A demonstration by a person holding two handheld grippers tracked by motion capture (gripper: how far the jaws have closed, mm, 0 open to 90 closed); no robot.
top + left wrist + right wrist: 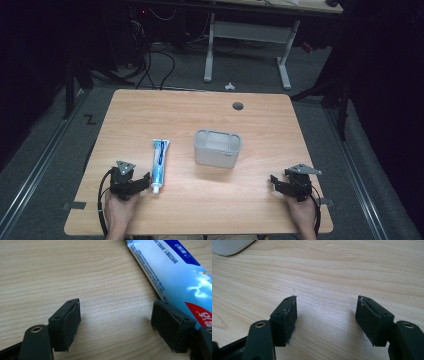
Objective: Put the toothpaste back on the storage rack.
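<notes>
Toothpaste tube (159,165) lies flat near the tabletop's (150,110) front-left corner, cap end toward the person, crimped end pointing at the far edge. Starting at the fingers: the left gripper's (146,181) 2 black pads (71,322) stand spread wide with bare wood between them, and in the left gripper view the tube's blue-and-white body (175,272) runs just beside the outer face of 1 pad, not between the 2. The right gripper (274,181) has its pads (287,320) spread as well, nothing between them, resting near the front-right corner, well apart from everything.

Moving outward, each gripper sits in a hand (120,210) at the front edge. A grey basket (217,148), open at the top, stands near the middle of the tabletop, to the right of the tube and apart from it. A round cable hole (238,106) shows near the far edge.

My reading is that the work has barely begun: this looks like the approach to picking up the tube, probably to put it in the basket. The next move, I judge, calls for the left gripper to shift sideways so its pads straddle the tube's body, then close across its narrow width.
</notes>
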